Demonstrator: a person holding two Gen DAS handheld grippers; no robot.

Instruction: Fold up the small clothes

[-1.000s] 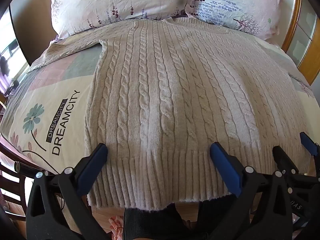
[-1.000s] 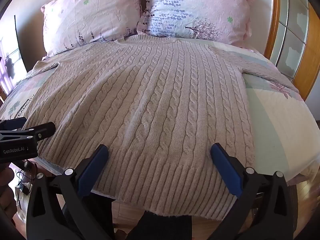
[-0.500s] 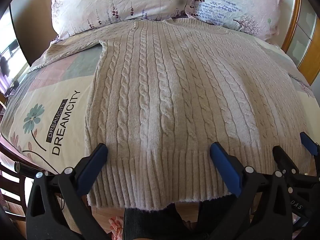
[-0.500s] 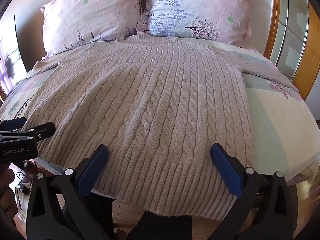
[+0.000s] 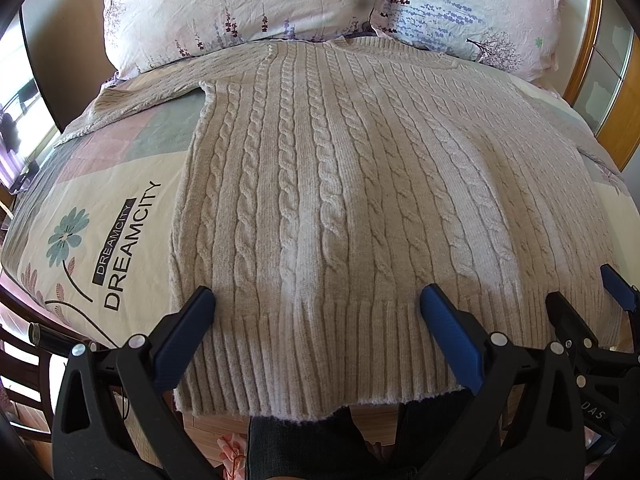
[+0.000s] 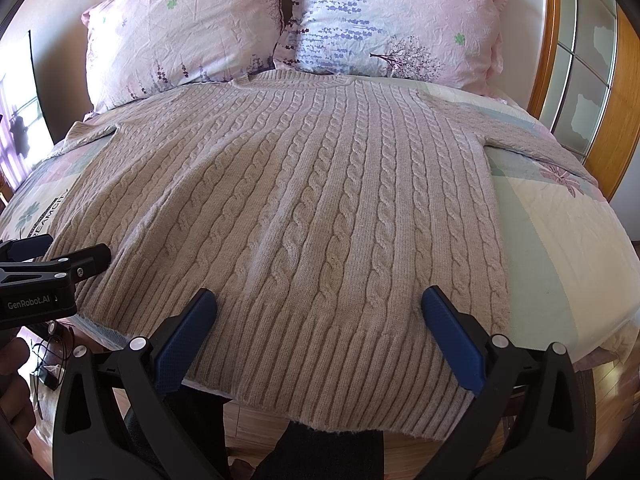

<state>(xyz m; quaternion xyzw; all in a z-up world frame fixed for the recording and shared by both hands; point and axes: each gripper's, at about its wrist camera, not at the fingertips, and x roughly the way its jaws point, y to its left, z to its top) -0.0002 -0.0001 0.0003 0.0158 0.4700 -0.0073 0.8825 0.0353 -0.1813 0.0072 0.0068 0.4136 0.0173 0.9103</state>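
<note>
Both grippers' jaws spread wide over sweater (image 5: 340, 200) hem (hem's underside hidden).

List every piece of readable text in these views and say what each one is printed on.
"DREAMCITY", large black letters on the bedsheet, left of the sweater.
"DREAMCITY", smaller, on a black band beside it on the same sheet.
"GenRobot.AI", on the left gripper body, seen from the right wrist view.
"DAS", partial letters on the right gripper body in the left wrist view; the rest is cut off.
The pillows carry floral prints only, no text.
</note>
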